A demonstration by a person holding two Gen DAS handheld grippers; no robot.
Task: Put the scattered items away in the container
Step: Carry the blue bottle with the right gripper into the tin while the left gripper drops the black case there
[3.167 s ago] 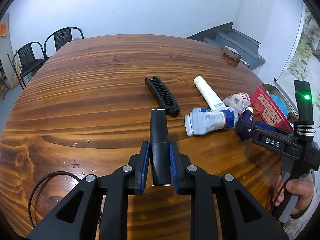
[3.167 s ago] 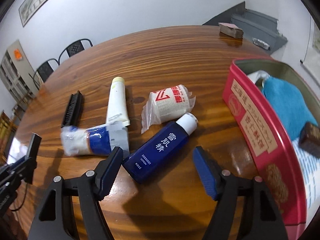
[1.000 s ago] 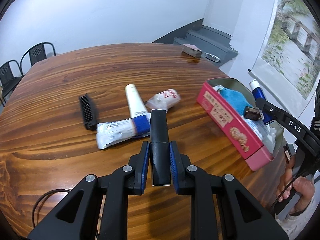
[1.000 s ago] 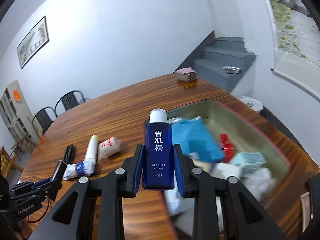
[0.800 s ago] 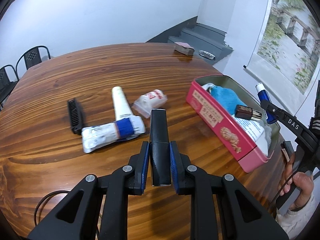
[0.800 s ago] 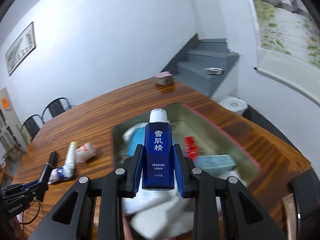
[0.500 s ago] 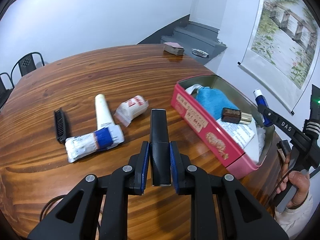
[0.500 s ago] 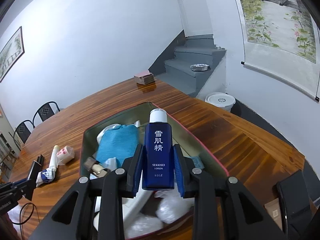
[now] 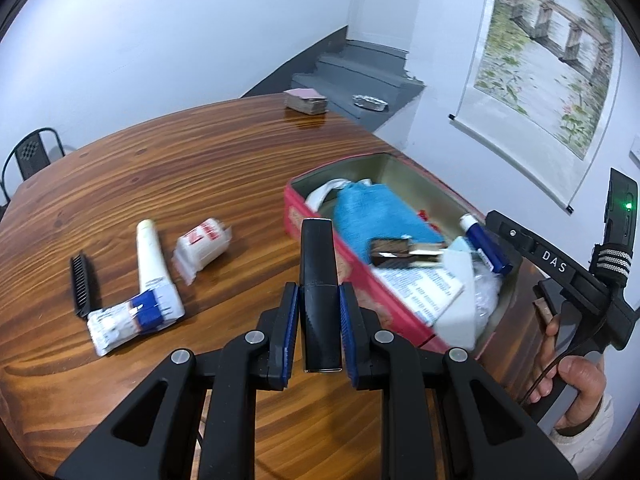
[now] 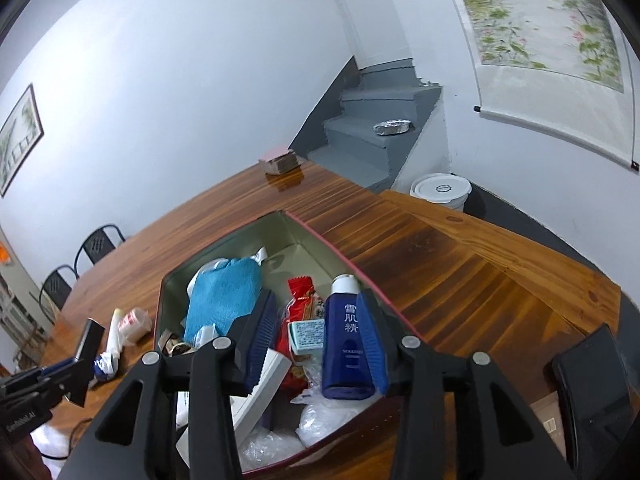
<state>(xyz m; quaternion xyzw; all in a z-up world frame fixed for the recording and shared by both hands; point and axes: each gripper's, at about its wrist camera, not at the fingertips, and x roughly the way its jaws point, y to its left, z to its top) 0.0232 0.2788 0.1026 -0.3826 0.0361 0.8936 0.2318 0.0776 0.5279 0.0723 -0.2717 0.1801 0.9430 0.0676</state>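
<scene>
The red tin [image 9: 360, 276] [image 10: 224, 240] stands on the round wooden table, full of items. My right gripper [image 10: 316, 344] is open above the tin. The blue lotion bottle [image 10: 347, 340] [image 9: 482, 242] rests against its right finger, tilted, over the tin's right side. My left gripper [image 9: 319, 310] is shut on a black rectangular case [image 9: 318, 276] and holds it above the table, left of the tin. A black comb [image 9: 81, 282], a white tube [image 9: 150, 258], a blue-and-white packet [image 9: 134, 318] and a bandage roll [image 9: 202, 246] lie on the table left of the tin.
A blue cloth [image 10: 226, 296], a red snack packet [image 10: 302, 300], a small teal box [image 10: 306, 332] and plastic bags [image 10: 328, 416] fill the tin. A stack of cards [image 9: 306, 102] lies at the table's far edge. A black phone [image 10: 588, 380] lies near right. Chairs [image 10: 76, 264] stand far left.
My right gripper carried the lotion bottle over the tin, lowered and opened; the bottle now leans against one finger. My left gripper, still holding the black case, moved right toward the tin.
</scene>
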